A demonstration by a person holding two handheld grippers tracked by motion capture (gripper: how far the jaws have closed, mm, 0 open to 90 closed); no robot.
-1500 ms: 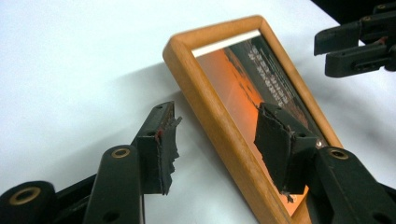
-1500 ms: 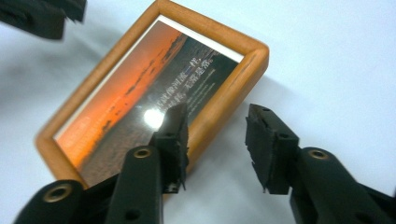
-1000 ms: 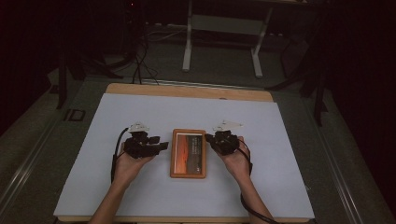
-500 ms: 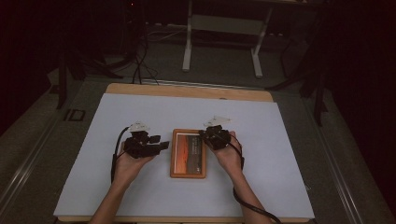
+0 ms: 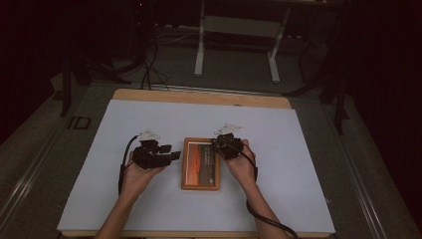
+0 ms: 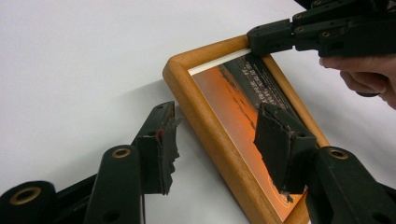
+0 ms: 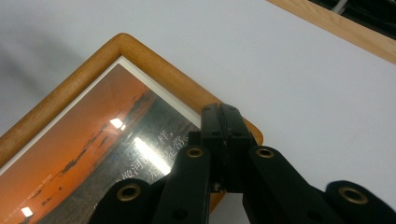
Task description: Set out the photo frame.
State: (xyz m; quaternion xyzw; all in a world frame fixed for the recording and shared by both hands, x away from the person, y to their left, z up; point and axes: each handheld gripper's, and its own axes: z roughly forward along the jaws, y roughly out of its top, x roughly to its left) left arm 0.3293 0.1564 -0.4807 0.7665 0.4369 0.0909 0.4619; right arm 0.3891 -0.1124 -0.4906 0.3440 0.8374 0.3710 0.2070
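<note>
Table cover (image 5: 99, 164): pale sheet over a wood-edged table; wood rim shows along the far side.
Left cable (image 5: 122, 169): black, loops from the L gripper back toward the wrist.
Left hand (image 5: 133, 175): enters from the bottom edge, palm under the tool, L of the frame.
Left gripper (image 5: 171, 155): lies low, pointing R toward the frame's L rail. In the left gripper view (image 6: 215, 144) jaws stand apart, abt mid-wide; one jaw over bare sheet just outside the rail, the other over the glass. The rail sits betw. them; pads not pressing it. Nothing gripped.
Picture frame (image 5: 200, 164): flat on the sheet, near mid-table, long side running away from the person. Rounded orange-brown wood rails, thin white mat, orange sunset print w/ a dark band of small text at the far end (image 6: 219, 121). Glass shows lamp glare in the right gripper view (image 7: 93, 135).
Right gripper (image 5: 217, 144): tip at the frame's far R corner. In its own view (image 7: 223, 126) jaws pressed together, no gap, tip over the corner rail; nothing betw. them. Touching the wood or just above it: can't tell.
Right hand (image 5: 242, 164): just R of the frame, fingers wrapped on the tool.
Right cable (image 5: 259, 219): runs down along the forearm to the bottom edge.
</note>
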